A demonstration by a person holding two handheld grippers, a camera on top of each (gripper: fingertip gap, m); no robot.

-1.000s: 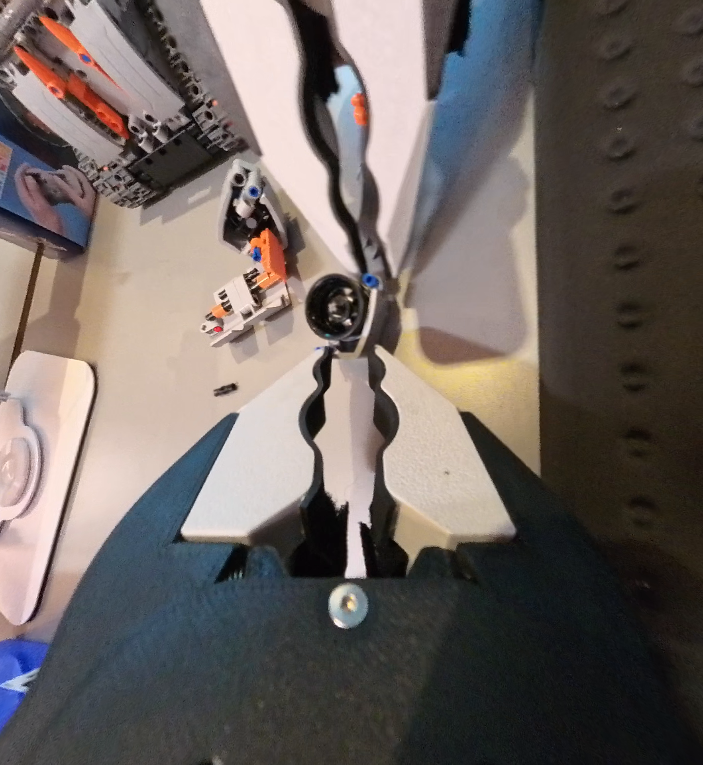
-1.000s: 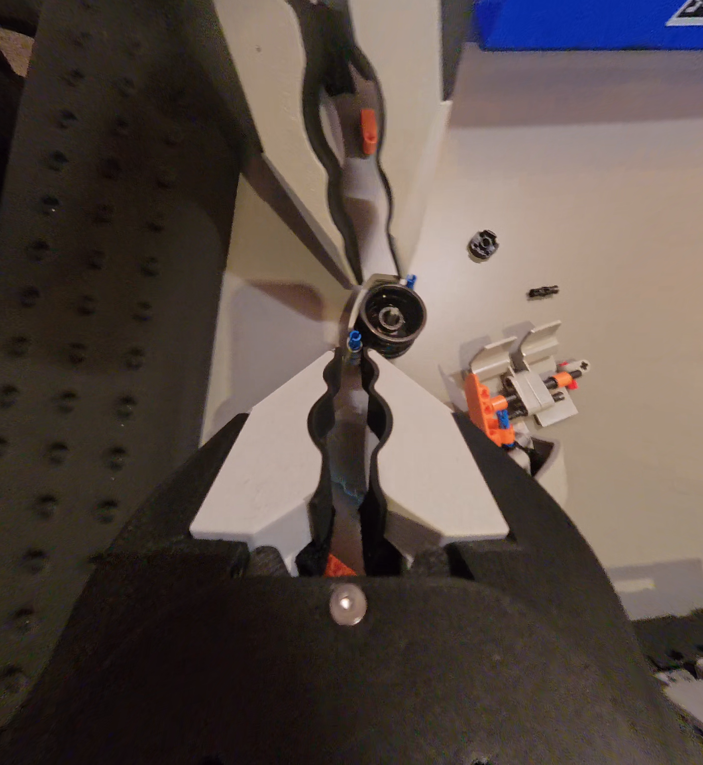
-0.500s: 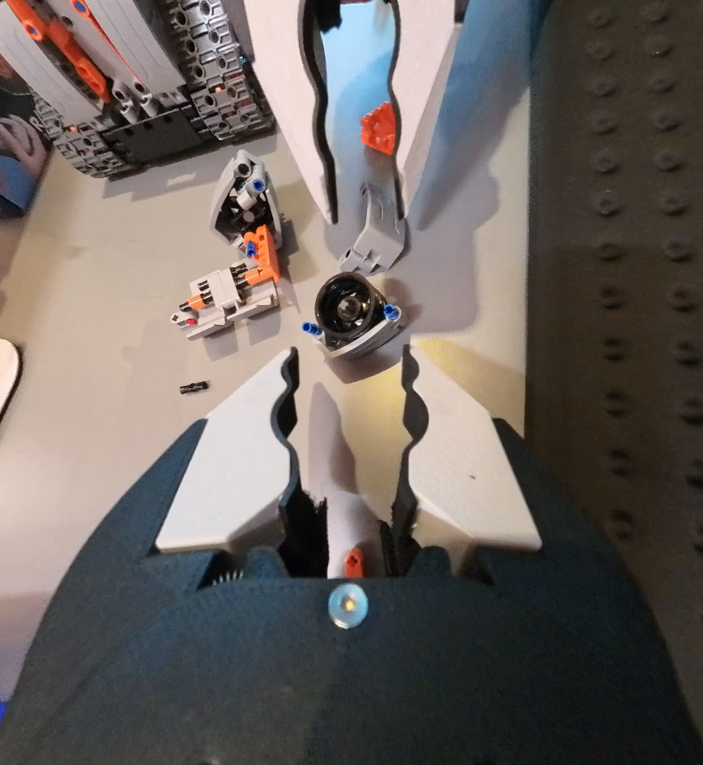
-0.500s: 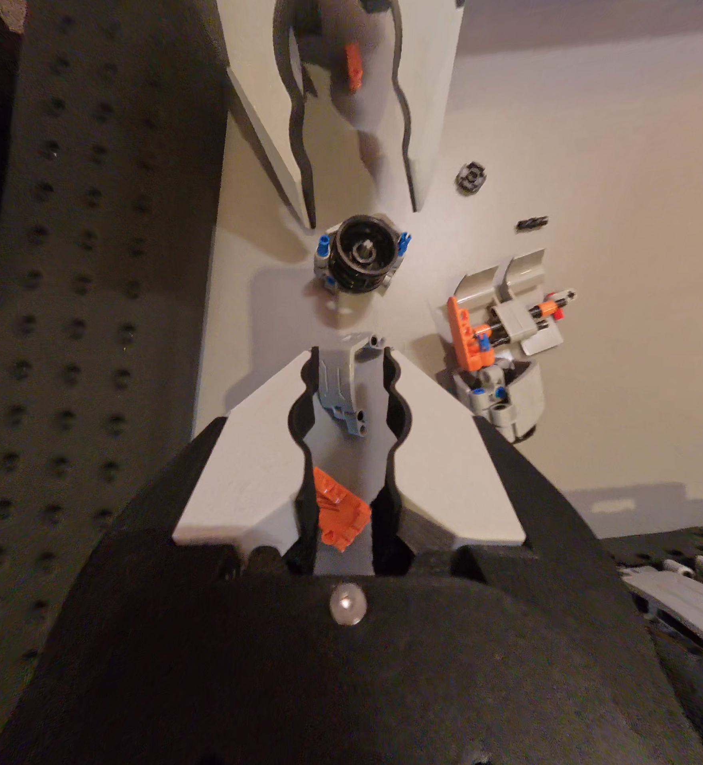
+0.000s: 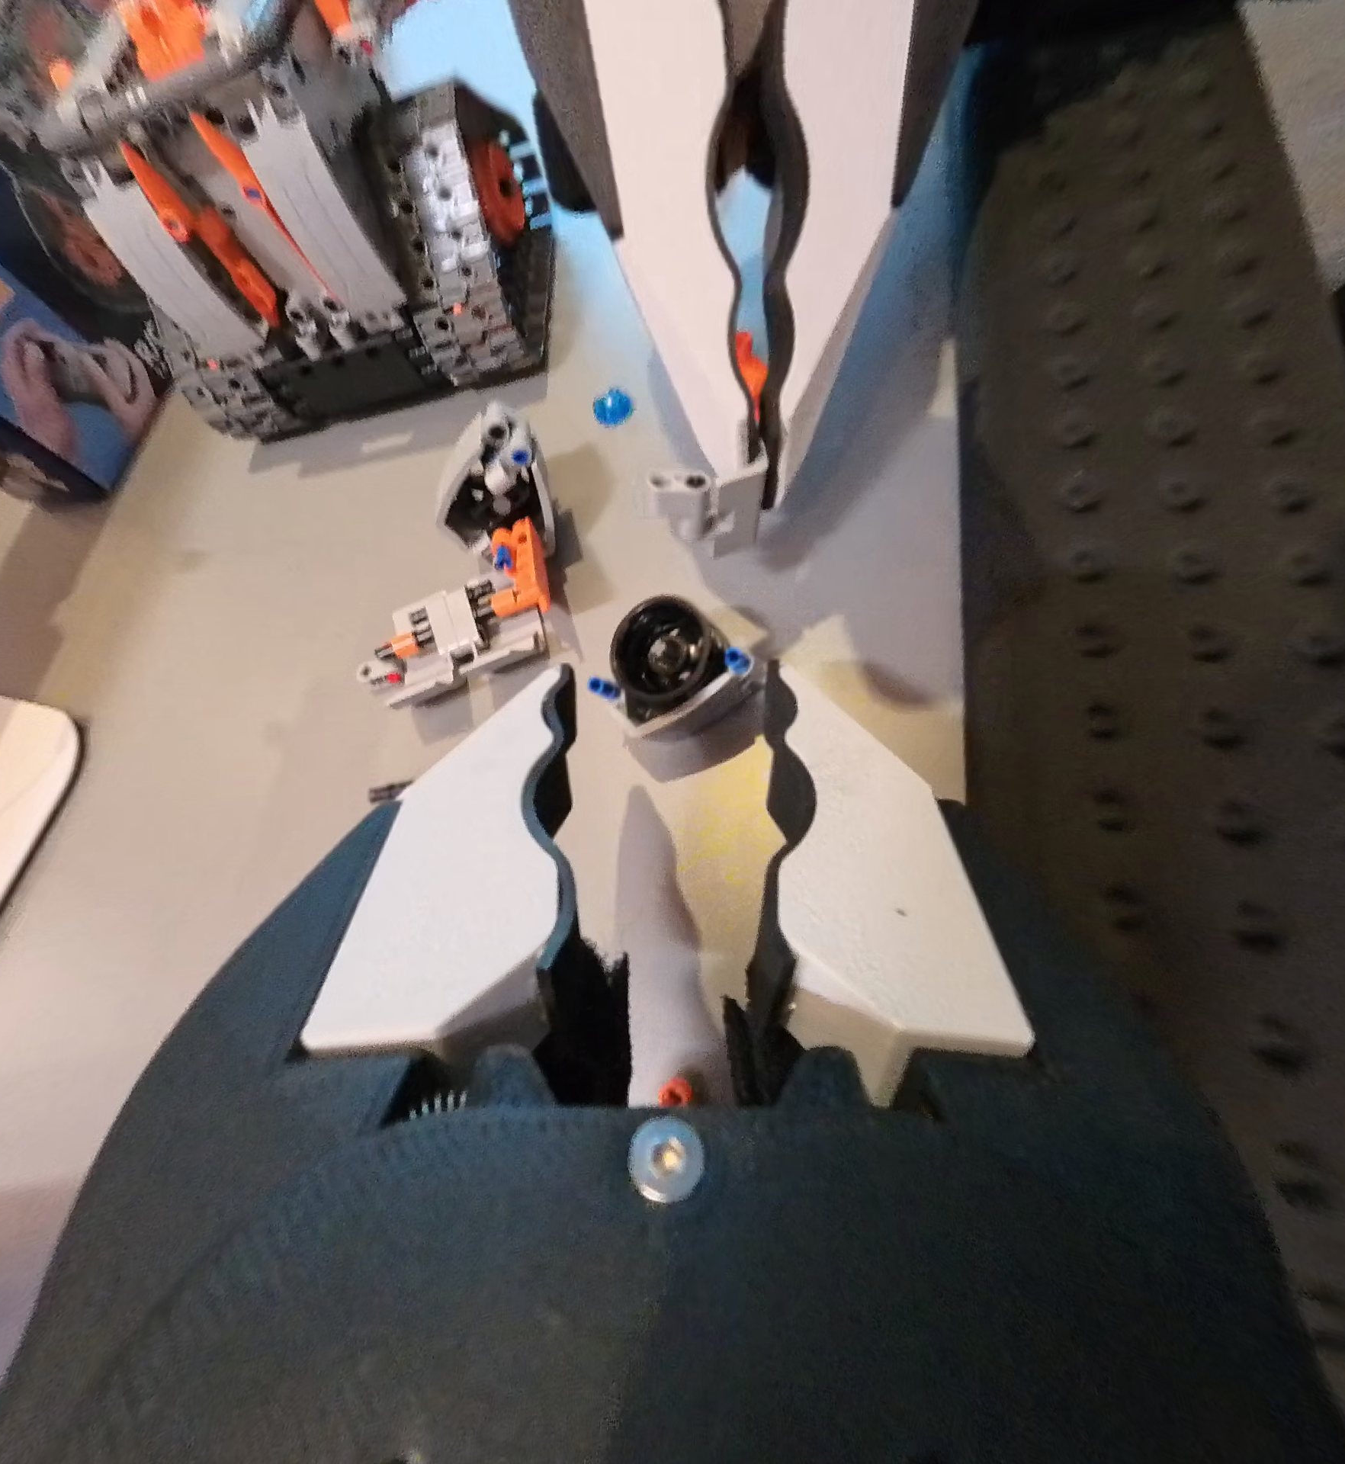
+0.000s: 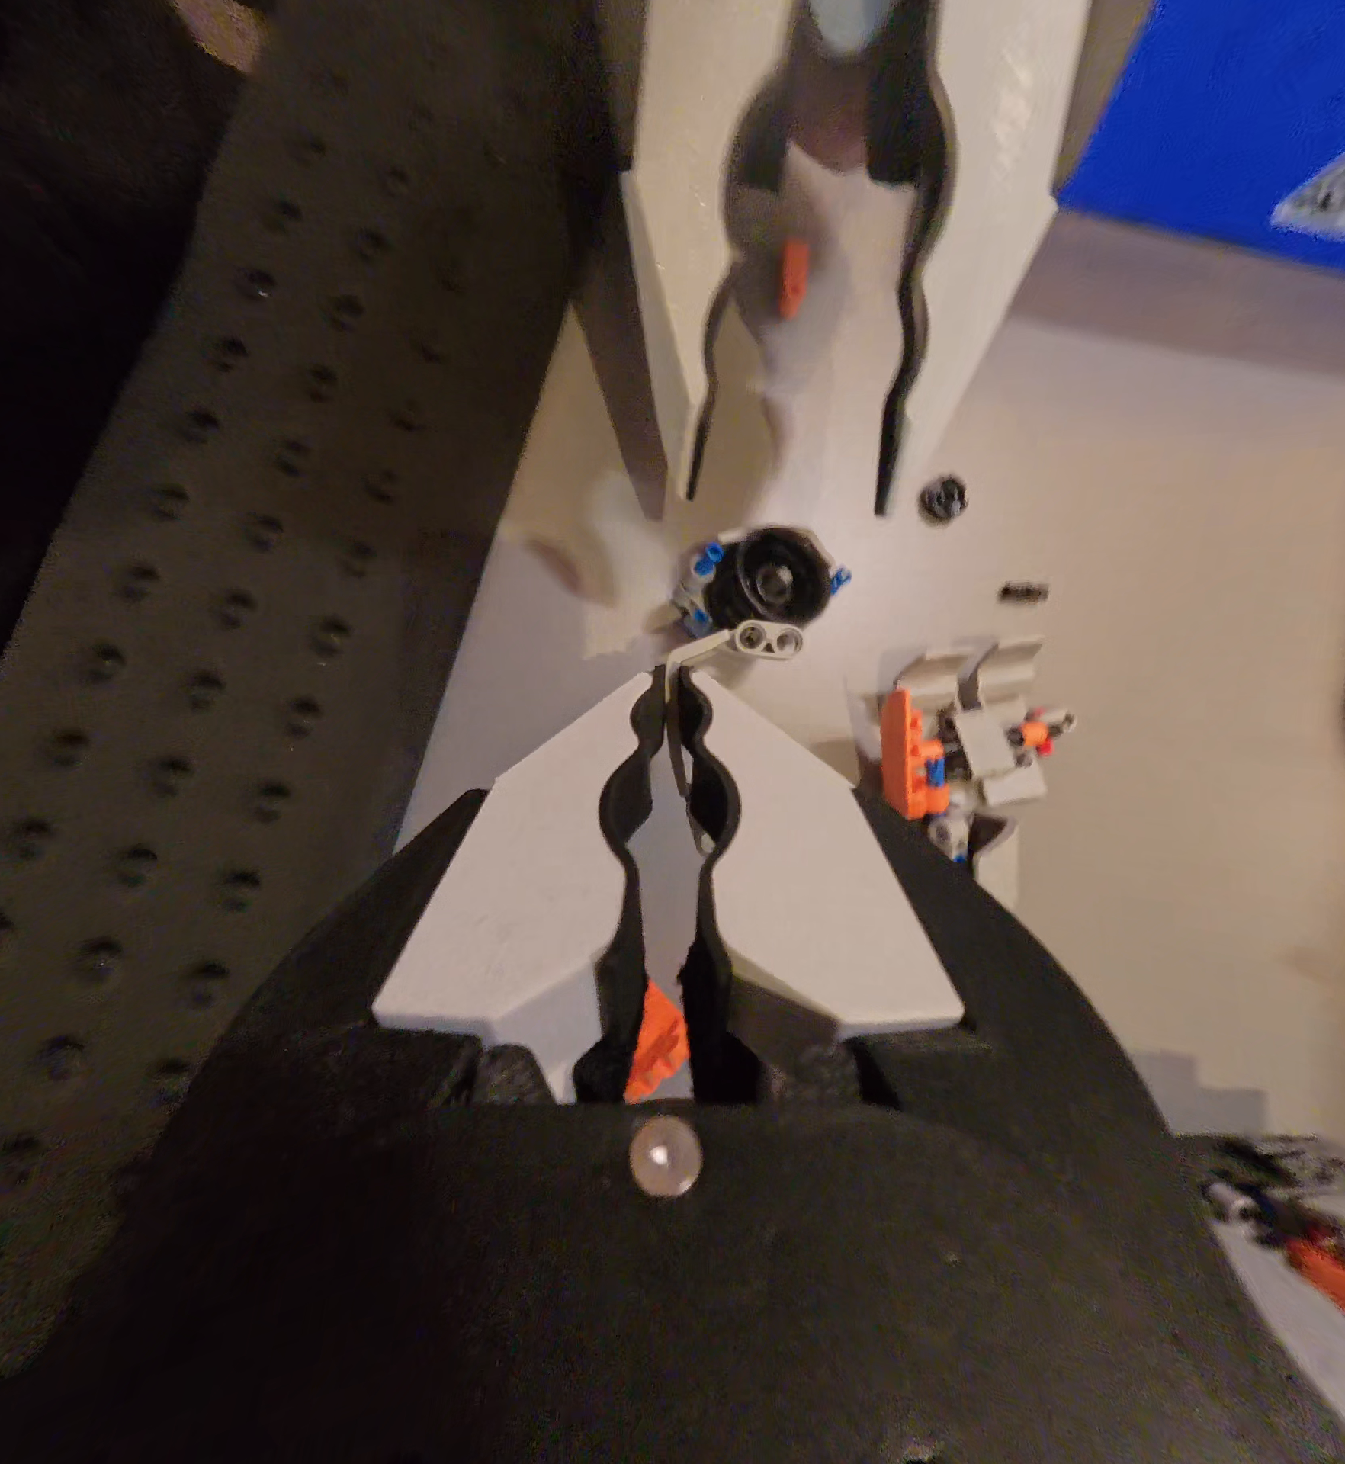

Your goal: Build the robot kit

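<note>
Grey, thin and curved, the panel piece (image 6: 764, 640) was clamped between the tips of my right gripper (image 6: 673, 681), at the centre of the right wrist view. Just above it stood the black wheel part (image 6: 764, 586) with blue pins, resting on the pale table (image 6: 1129, 491). My left gripper (image 5: 665, 693) had its fingers wide apart around this wheel part (image 5: 665, 657), holding nothing. Left of it lay a small grey and orange assembly (image 5: 471, 618); at upper left stood a big tracked model (image 5: 321, 238).
</note>
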